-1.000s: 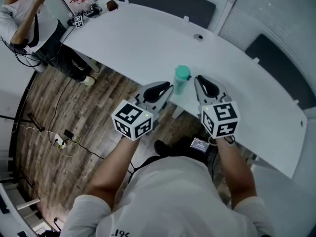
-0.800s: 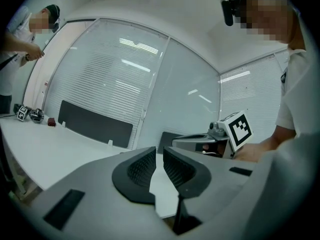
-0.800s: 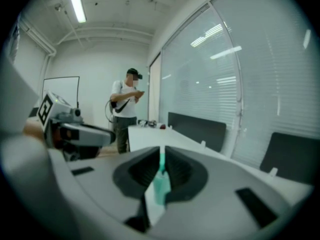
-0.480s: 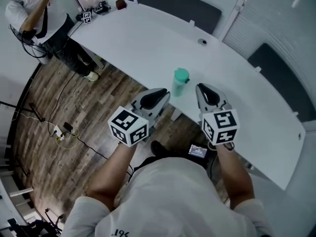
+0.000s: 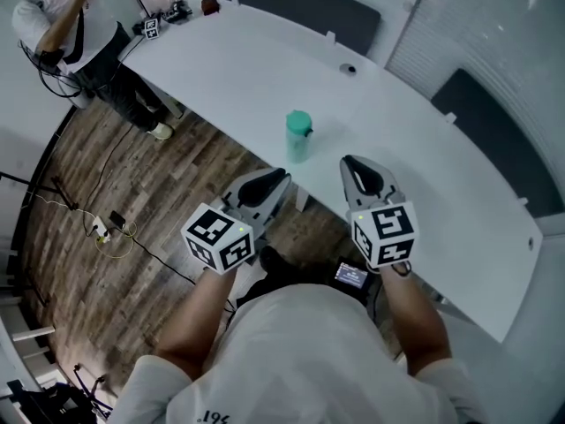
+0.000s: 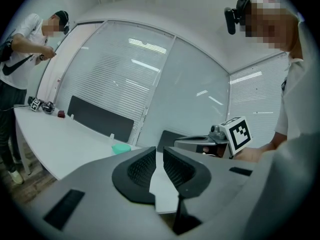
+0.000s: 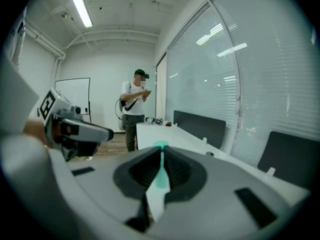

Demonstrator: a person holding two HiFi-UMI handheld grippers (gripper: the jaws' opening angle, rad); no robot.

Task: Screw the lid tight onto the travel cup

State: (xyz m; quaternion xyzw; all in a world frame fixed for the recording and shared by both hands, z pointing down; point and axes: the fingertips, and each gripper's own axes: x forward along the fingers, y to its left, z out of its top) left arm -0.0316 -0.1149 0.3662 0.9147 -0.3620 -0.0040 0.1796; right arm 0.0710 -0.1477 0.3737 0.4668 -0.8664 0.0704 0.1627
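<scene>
Teal travel cup (image 5: 298, 136) stands on white table (image 5: 231, 56); left hand-held gripper (image 5: 281, 177) and right hand-held gripper (image 5: 350, 162) both closed, empty

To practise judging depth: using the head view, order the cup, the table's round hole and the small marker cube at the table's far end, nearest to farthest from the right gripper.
1. The cup, just ahead and left of the right gripper.
2. The round hole, farther back, slightly right of the cup.
3. The marker cube, at the far left end.

Long white table (image 5: 256, 69), person (image 5: 75, 34) standing at its far end, wood-plank floor (image 5: 88, 272) with cables (image 5: 113, 233)
</scene>
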